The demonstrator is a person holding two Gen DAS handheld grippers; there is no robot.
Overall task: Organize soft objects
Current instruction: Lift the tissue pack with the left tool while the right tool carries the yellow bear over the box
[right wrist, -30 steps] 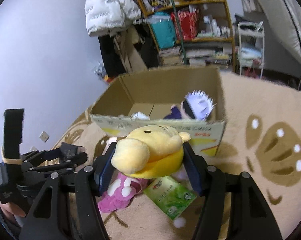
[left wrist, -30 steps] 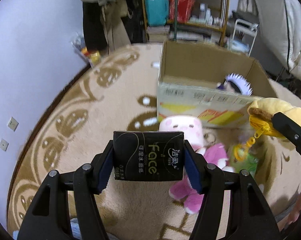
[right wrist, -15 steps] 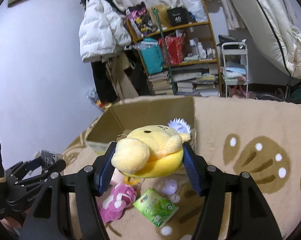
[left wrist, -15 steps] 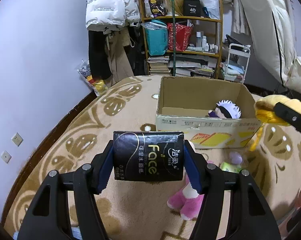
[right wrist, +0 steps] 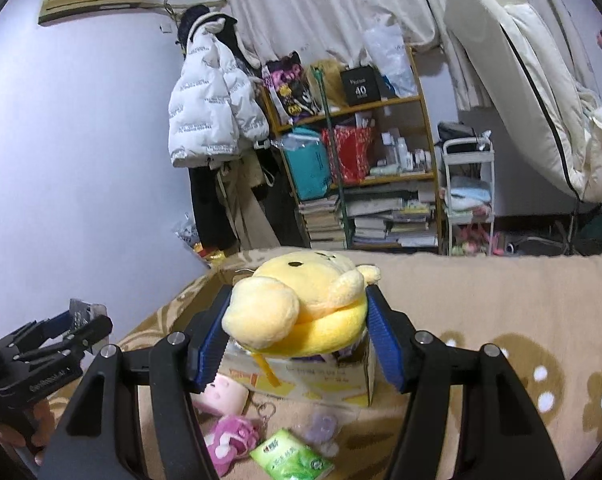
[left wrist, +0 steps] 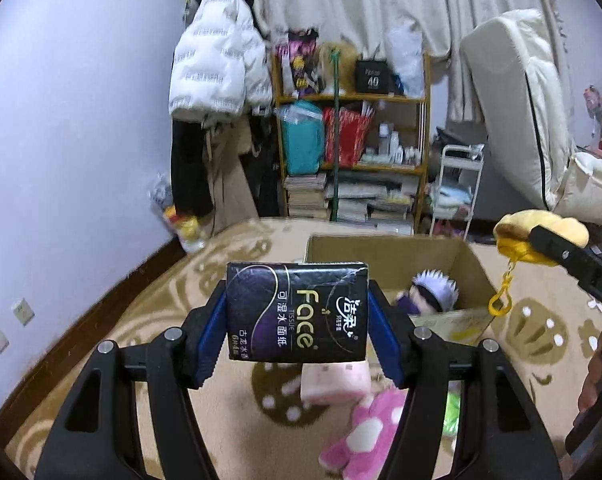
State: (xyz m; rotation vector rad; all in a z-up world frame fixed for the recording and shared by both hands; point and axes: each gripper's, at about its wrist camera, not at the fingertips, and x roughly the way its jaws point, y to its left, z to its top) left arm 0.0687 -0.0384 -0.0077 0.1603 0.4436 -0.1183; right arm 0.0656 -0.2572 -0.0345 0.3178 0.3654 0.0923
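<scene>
Two items are being carried above the carpet (left wrist: 229,264), one per gripper, listed left to right.

Item 1: a black tissue pack (left wrist: 297,312) is being clamped flat between the blue pads of the left gripper (left wrist: 297,322), label facing the camera, its far edge overlapping the near-left corner of the cardboard box (left wrist: 475,268).

Item 2: a yellow plush (right wrist: 301,308) is being squeezed at its sides by the right gripper (right wrist: 299,326), its keyring clip (left wrist: 500,305) dangling just beside the box's right wall in the left wrist view.

Box contents: one white-haired doll (left wrist: 433,292) is being held inside, toward the right; the floor to its left is showing bare.

Step judged in hand: both loads are being transported toward the box. The next move is judged to call for each load being brought over the rim and let go only once clear of the walls.

Room for moving: open carpet is lying left and right of the box. A pink plush (right wrist: 229,438), a pale pink block (right wrist: 223,394) and a green packet (right wrist: 291,458) are lying in front of it, awaiting collection.
</scene>
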